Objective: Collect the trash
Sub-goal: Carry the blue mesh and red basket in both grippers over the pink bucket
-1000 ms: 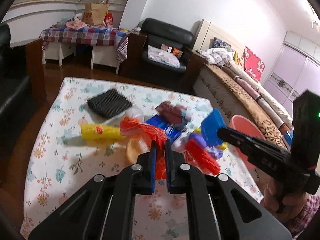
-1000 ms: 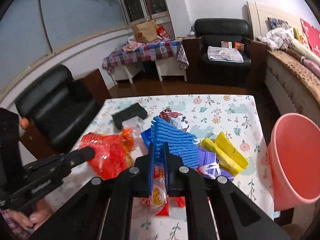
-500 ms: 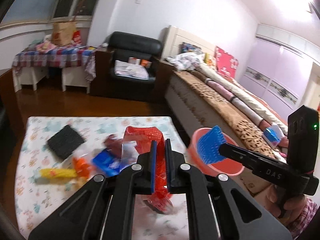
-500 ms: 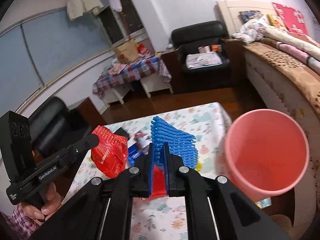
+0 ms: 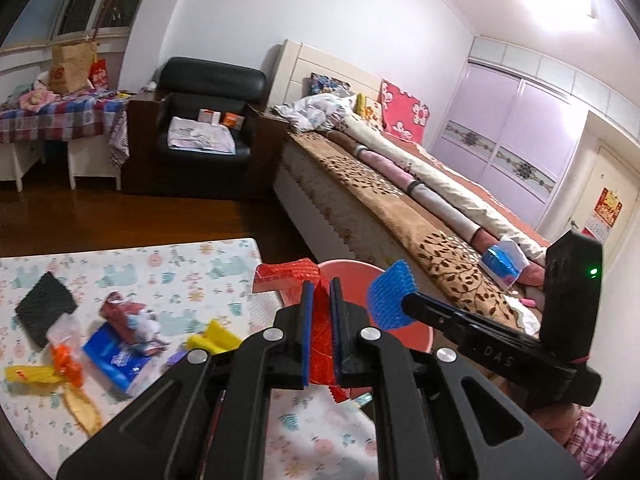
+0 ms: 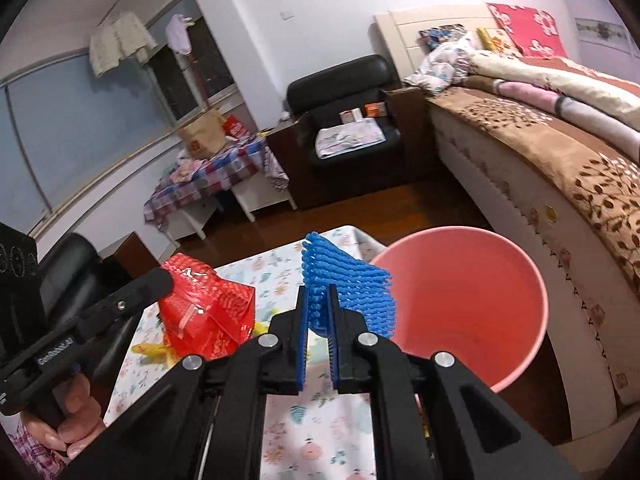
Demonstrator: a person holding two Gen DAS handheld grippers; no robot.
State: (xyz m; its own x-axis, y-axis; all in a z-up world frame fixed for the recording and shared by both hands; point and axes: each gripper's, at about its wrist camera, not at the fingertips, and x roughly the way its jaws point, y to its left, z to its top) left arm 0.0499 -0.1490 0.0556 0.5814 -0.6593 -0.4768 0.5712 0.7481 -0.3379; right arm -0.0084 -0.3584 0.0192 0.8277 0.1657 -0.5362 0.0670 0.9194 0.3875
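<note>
Two pieces of trash are in the air at once, both near the pink bin (image 6: 516,280) that stands off the table's far corner, beside the bed (image 6: 560,152). The left gripper (image 5: 320,312) is clamped on a red mesh wrapper (image 5: 292,274), whose crumpled bulk shows over the table edge (image 5: 224,246) in the right wrist view, not yet above the bin's mouth. The right gripper (image 6: 318,312) is clamped on a blue foam net sleeve (image 6: 352,284), which hangs just at the bin's near rim — closer to going in than the red one. I cannot see into the bottom of the bin; the part of the inner wall in view holds nothing.

Much is left, by my reckoning. On the floral tablecloth lie a black foam net pad (image 5: 44,308), a dark red snack packet (image 5: 124,314), a blue wrapper (image 5: 114,360), orange plastic (image 5: 66,362), and yellow wrappers (image 5: 214,338) — all untouched and well apart from the bin. So the job looks early: two items lifted and nearly delivered, none seen inside, and at least five more to gather after both grippers let go over the opening.
</note>
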